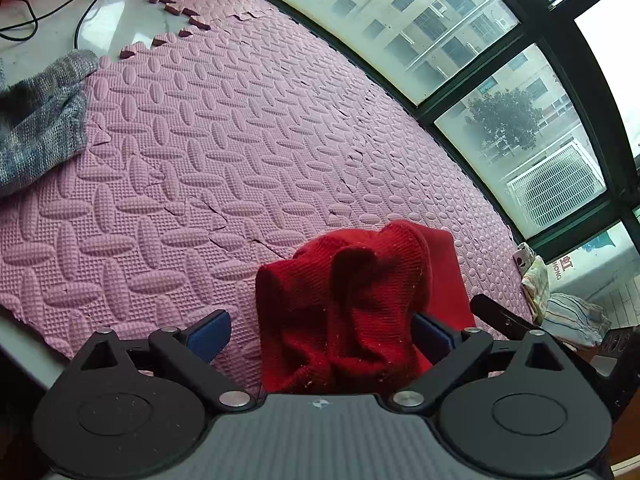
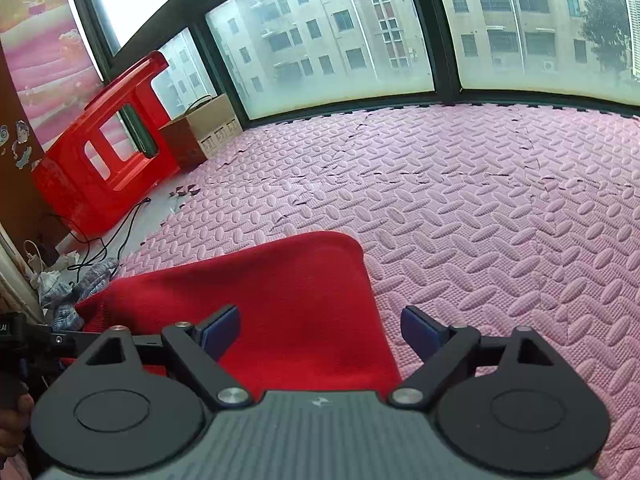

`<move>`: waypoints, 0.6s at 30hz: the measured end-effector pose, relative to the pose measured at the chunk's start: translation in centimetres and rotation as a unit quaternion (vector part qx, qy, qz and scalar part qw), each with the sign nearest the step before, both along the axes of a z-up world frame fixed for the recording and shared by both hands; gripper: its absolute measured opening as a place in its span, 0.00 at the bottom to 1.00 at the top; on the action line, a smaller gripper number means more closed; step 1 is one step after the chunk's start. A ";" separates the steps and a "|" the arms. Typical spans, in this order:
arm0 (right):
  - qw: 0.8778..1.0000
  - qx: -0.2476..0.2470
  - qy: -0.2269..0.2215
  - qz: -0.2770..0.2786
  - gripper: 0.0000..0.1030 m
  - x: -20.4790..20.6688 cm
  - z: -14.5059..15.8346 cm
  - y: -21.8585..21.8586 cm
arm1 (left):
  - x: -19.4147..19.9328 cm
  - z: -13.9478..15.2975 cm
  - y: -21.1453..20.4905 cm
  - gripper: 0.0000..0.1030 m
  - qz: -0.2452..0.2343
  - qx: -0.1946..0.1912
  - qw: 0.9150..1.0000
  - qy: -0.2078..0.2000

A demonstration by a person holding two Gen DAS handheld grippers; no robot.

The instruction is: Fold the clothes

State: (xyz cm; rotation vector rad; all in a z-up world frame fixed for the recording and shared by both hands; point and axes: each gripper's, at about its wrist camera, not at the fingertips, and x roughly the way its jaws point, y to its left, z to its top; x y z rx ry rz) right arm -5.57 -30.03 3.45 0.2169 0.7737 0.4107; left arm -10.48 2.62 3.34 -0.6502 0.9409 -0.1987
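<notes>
Left wrist view: the left claw (image 1: 320, 334) is spread wide, released, with a bunched-up red knit garment (image 1: 352, 312) sitting between its blue pads (image 1: 212, 332), piled against the right one. It doesn't look pinched. Beyond it the pink foam mat (image 1: 224, 152) is wide open, loads of room up to the window frame (image 1: 500, 92) on the right. A grey knit piece (image 1: 40, 120) lies at the mat's left edge, half on the bare floor, with black cables (image 1: 48, 12) and loose mat bits (image 1: 176, 10) further back.

Right wrist view: the right claw (image 2: 320, 334) is also released, jaws apart. Here the red garment looks flat and smooth, its rounded far edge lying on the mat, mostly toward the left pad. This view adds a tipped red plastic stool (image 2: 104, 148) and a cardboard box (image 2: 200, 128) by the window, well away. The other tool's black body (image 2: 24, 344) pokes in at lower left.
</notes>
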 end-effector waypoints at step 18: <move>0.998 0.060 0.033 -0.014 0.34 1.3 -1.7 -1.5 | 1.4 1.1 -1.5 0.45 -0.072 0.049 0.994 -0.059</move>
